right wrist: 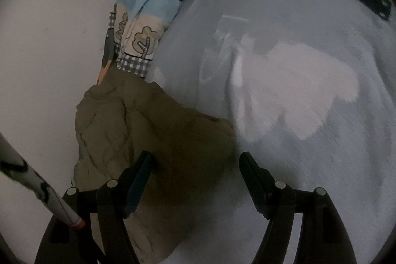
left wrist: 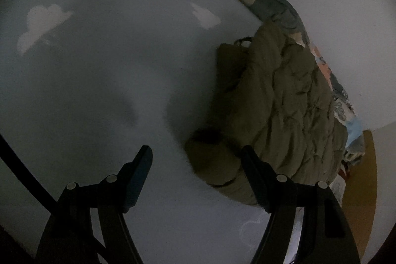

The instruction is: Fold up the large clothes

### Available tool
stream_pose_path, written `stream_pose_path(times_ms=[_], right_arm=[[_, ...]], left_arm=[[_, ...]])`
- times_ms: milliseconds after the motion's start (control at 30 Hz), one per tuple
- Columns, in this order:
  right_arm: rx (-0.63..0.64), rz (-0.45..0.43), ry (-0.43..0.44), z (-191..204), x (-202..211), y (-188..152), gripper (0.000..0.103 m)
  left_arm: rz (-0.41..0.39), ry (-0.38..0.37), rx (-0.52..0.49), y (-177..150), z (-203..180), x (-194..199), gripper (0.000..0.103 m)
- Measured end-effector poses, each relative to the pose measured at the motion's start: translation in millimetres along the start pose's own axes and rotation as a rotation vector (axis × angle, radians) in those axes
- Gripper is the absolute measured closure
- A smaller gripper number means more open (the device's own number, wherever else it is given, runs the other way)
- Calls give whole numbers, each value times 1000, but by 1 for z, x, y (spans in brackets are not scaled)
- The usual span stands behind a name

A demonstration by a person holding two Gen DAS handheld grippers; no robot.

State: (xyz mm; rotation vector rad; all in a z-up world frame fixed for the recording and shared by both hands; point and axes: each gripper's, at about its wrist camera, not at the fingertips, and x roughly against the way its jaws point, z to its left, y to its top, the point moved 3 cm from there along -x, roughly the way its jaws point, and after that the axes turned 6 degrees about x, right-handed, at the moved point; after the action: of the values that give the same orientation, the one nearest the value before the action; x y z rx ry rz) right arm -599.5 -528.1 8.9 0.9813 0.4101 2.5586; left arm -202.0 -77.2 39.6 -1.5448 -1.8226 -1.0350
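Both tools, left tool (left wrist: 195,162) and right tool (right wrist: 195,162), hover spread and empty over the bed (left wrist: 99,66). The olive jacket (left wrist: 279,110) lies bunched into a compact bundle at the bed's wall edge beside a patterned quilt (right wrist: 138,24); folding looks nearly finished, perhaps only tidying left.

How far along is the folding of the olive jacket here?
Looks done: the olive jacket lies bunched into a compact bundle on the pale blue sheet beside the patterned quilt. In hand: nothing; the left gripper and right gripper are both open. Left: possibly tidying; other clothes aren't visible.
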Motion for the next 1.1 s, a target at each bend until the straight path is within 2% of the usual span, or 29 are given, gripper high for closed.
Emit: stream_pose_path(times_ms=[167,233,300,333,467,600,733,767,800,867,933,967,1033,1100], right_arm=[[1,-21,14,4,-15,5,23],[37,-12,10,6,-20,2,44],[21,0,46,5,-22,1,69],[17,2,54,7,-21,0,71],[87,14,-6,32,0,-15,77],[105,44,-68,53,29,-46,77],[104,62,-124,61,60,-75,77],[103,59,-136,60,64,-78,76],[97,57,-147,58,67,-81,68],[68,68,-186,49,71,-82,56],[54,70,-198,48,78,-79,55],[71,56,-232,52,85,-78,54],[107,-10,-298,60,102,-77,54],[151,-69,-277,76,112,-77,52]], left_arm=[[46,-48,-30,-3,-15,-28,30],[14,-29,-82,2,-24,-31,33],[-18,-6,-164,6,-37,-28,47],[-26,4,-194,7,-43,-27,51],[-90,97,-320,17,-54,-19,52],[-84,127,-322,36,-45,-13,52],[-69,105,-283,46,-39,-8,52],[-71,101,-285,47,-39,-6,52],[-85,108,-296,47,-40,-1,51],[-131,142,-348,43,-49,5,48],[-205,173,-407,40,-58,17,46],[-253,187,-436,38,-64,24,46],[-296,205,-498,31,-75,28,45],[-303,242,-584,20,-89,18,45]])
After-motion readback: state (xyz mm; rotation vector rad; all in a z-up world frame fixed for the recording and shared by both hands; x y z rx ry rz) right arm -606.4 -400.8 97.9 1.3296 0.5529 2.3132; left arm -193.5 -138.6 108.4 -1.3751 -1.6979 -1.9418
